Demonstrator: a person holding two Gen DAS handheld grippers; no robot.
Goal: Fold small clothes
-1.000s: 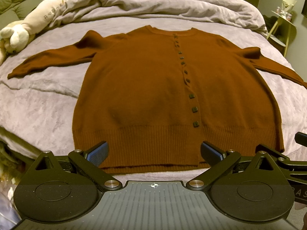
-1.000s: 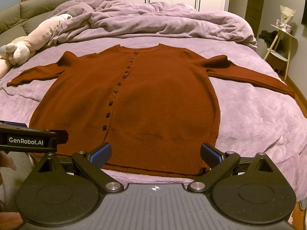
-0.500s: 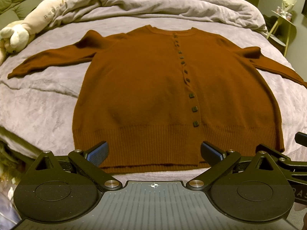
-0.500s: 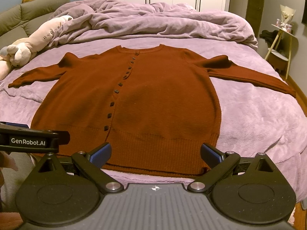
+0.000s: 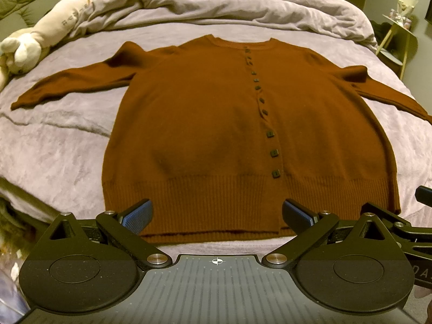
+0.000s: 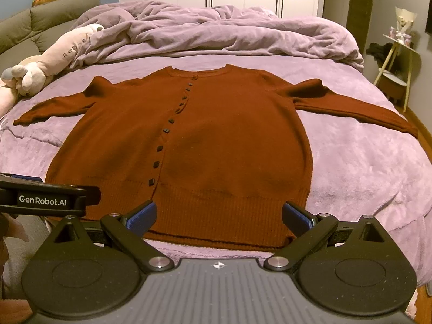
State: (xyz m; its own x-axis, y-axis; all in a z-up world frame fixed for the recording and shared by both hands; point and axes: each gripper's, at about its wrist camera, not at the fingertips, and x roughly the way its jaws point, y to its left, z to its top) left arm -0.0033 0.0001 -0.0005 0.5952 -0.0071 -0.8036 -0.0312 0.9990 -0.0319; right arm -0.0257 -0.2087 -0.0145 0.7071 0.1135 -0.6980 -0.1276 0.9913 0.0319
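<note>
A rust-brown buttoned cardigan (image 5: 216, 124) (image 6: 216, 140) lies flat and face up on the bed, both sleeves spread out to the sides, hem nearest me. My left gripper (image 5: 216, 214) hovers open just short of the hem, nothing between its blue-padded fingers (image 5: 136, 216). My right gripper (image 6: 219, 216) is open too, level with the hem's right half, apart from the cloth. The left gripper's body (image 6: 46, 199) shows at the left edge of the right wrist view.
The bed is covered by a lilac blanket (image 6: 364, 167) with a crumpled duvet (image 6: 216, 32) at the far end. A long plush toy (image 6: 54, 56) lies at the far left. A small side table (image 6: 397, 62) stands off the bed's right side.
The right wrist view has risen slightly, so the cardigan sits a little lower in it. The left gripper has held still. Both stay open.
</note>
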